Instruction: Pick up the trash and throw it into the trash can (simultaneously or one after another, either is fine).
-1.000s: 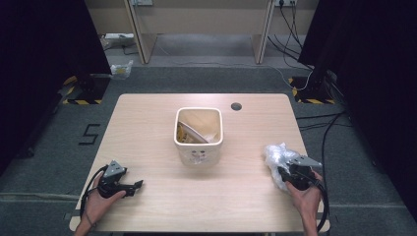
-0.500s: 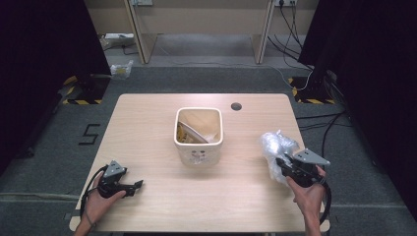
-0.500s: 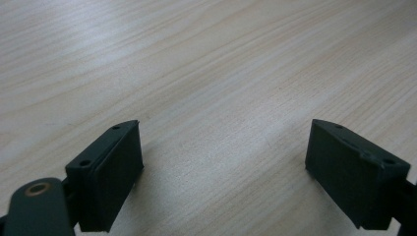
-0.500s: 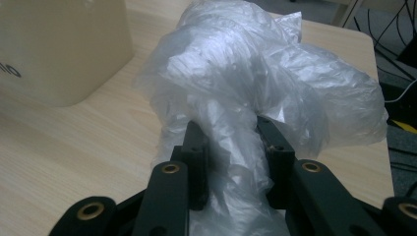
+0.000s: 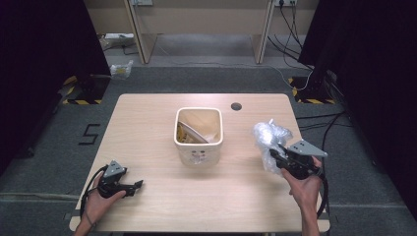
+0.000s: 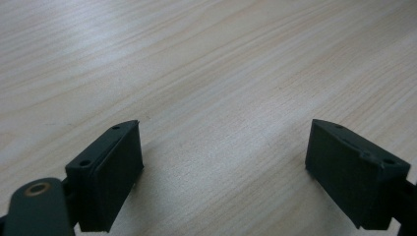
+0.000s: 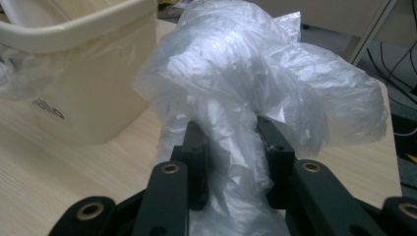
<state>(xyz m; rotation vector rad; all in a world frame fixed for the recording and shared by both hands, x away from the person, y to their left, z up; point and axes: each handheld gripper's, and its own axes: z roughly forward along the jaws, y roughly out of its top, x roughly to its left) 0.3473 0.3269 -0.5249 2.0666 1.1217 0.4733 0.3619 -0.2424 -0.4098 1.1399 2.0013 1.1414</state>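
Where the clear plastic bag bulges over the right tool, it covers the jaw tips in the right gripper view, so how deep the grip reaches cannot be read. Both jaws are clamped on a twisted neck of the film, pressing it from either side. Bag contents, if any: cannot make out through the crumpled layers.

Bag orientation: the bunched mass stands up and away from the jaws, long axis running from the grip toward roughly 11 o'clock in the high view. It sits at about 3 o'clock from the cream bin, near but apart from it, above the counter's right side. Whether the bag's lower edge touches the wood is unclear.

Bin: middle of the counter, lined with clear film, holding pale items too small to identify. Printed lettering on its side is cut off in the right gripper view.

Left tool: at about 7 o'clock on the counter, held by the left hand, jaws spread wide with bare wood grain between them.

Surface: light wood laminate, a small dark round hole near the far edge. Surroundings: grey carpet, black curtains at both sides, cables on the floor to the right, a "5" marked on the floor at left.
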